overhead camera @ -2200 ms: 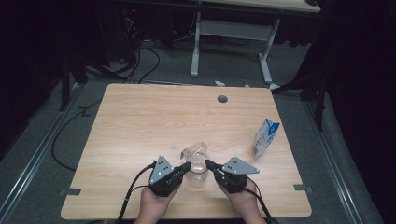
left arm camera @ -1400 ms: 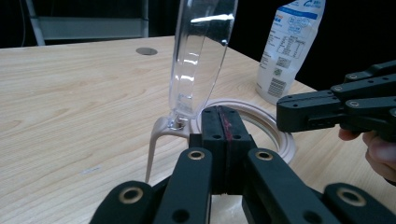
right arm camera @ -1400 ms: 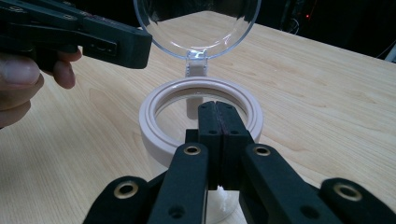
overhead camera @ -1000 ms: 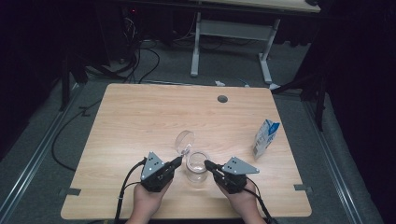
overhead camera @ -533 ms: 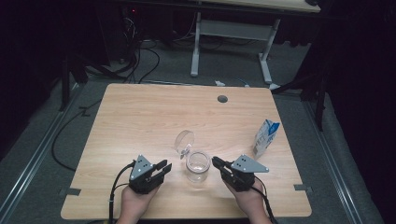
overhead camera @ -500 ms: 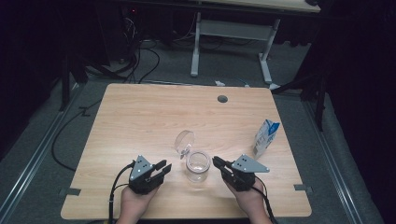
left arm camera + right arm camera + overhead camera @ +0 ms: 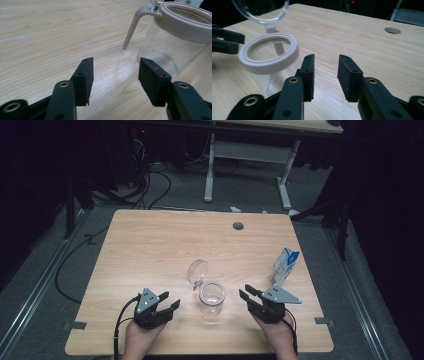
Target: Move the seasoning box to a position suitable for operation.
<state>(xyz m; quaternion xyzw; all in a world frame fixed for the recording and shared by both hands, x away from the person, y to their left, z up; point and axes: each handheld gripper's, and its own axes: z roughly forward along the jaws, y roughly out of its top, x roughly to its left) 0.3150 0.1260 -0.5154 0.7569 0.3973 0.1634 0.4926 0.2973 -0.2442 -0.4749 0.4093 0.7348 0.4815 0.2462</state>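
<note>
A clear jar (image 7: 212, 297) with a beige collar stands upright on the table (image 7: 150, 240), near the edge closest to us, its long axis vertical and its mouth pointing up. Its round clear lid (image 7: 197, 271) is swung back on a hinge on the far side of the jar and stands nearly on edge, so the mouth is uncovered; a beige clasp hangs down the jar's side.

We hold 2 grippers, 1 on each side of the jar and clear of it. The left gripper (image 7: 170, 301), left of the jar, has jaws that have just been opening; in the left gripper view (image 7: 115, 75) they stand wide with bare table between them. The right gripper (image 7: 247, 295), right of the jar, has likewise just been opening and grips nothing (image 7: 325, 72). We judge both have let go so the jar stands open by itself.

A blue-and-white carton (image 7: 285, 266) stands right of the jar, beyond the right gripper.
</note>
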